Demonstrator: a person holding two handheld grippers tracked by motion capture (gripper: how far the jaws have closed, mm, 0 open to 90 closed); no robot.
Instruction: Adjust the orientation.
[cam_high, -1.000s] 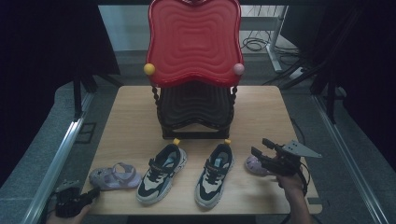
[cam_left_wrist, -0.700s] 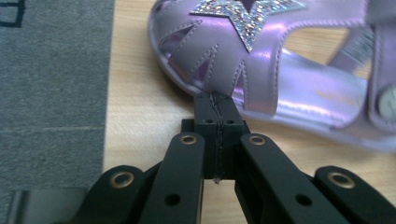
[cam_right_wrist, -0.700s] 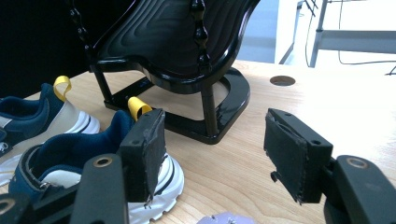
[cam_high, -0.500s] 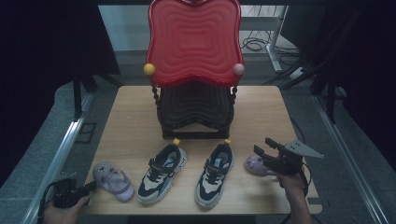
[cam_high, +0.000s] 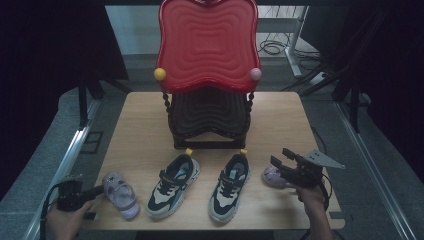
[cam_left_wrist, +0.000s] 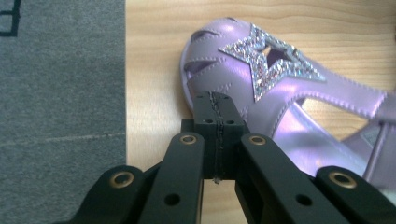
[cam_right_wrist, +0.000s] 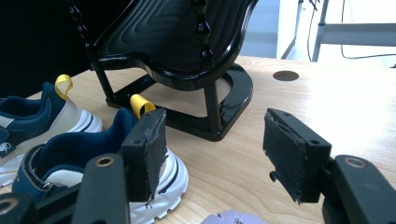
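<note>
A lilac sandal (cam_high: 121, 193) with a glitter star (cam_left_wrist: 268, 65) lies at the table's front left. My left gripper (cam_high: 98, 190) comes in from the left edge. It is shut, and its tips (cam_left_wrist: 217, 107) touch the side of the sandal's toe (cam_left_wrist: 219, 70). I see nothing between the jaws. A second lilac sandal (cam_high: 274, 176) lies at the front right. My right gripper (cam_high: 281, 159) hovers open just above it. In the right gripper view that sandal (cam_right_wrist: 233, 218) peeks in below the spread jaws of the right gripper (cam_right_wrist: 219, 149).
Two navy-and-white sneakers (cam_high: 173, 185) (cam_high: 230, 186) sit side by side between the sandals, heels toward the rack. A shoe rack with a red top shelf (cam_high: 207, 45) and black lower shelf (cam_high: 210, 116) stands mid-table. The nearer sneaker (cam_right_wrist: 70, 163) lies left of the right jaws.
The left sandal has swung from lying sideways to pointing diagonally, and the left gripper has moved up to its toe. The right gripper has barely moved.
</note>
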